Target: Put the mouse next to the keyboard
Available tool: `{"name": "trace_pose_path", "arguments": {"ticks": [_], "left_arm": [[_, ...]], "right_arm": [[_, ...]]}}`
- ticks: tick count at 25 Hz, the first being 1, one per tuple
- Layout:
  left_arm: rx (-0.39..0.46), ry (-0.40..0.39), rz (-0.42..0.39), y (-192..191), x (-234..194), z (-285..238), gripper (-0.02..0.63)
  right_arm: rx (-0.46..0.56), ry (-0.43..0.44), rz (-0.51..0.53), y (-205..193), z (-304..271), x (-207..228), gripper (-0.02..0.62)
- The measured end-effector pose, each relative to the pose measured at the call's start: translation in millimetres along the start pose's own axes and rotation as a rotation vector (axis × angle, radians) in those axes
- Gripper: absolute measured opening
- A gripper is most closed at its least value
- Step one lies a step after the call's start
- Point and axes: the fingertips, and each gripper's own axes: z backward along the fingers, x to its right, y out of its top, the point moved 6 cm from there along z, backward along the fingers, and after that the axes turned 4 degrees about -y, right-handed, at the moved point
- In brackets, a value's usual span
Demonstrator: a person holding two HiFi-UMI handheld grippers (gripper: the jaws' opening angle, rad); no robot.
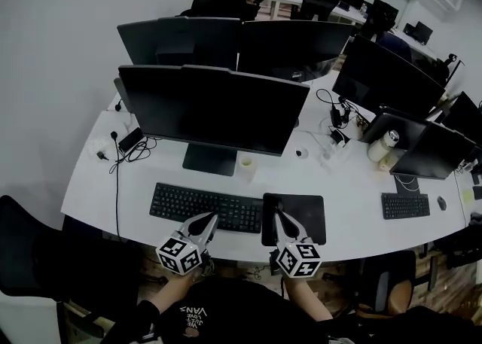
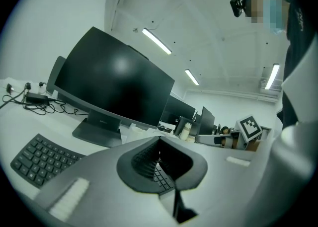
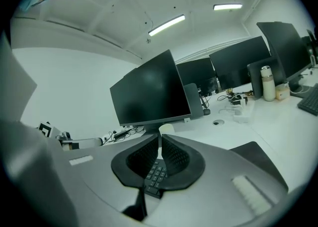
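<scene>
Head view: left gripper and right gripper both clenched, empty; a dark shape, likely the mouse, sits at three o'clock of the keyboard. Withdraw upward without nudging it

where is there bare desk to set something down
Bare desk left of the keyboard, below the charger cables, and between the mouse pad and the small keyboard. Crowded right of the monitor: cable tangle, bottle.
</scene>
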Motion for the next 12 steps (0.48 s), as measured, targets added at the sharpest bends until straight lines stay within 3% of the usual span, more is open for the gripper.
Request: {"name": "trace_pose_path", "arguments": {"ticks": [3,12], "left_arm": [[0.013,0.031,-0.005,-3.4,10.5,10.0,0.002],[0.055,0.129,-0.005,-20.5,41.7,40.9,0.002]], "right_arm": [[-0.017,0.039,0.011,-2.6,7.4,-2.1,0.006],[-0.066,0.125,0.061,-7.9,25.1,0.6,0.006]]}}
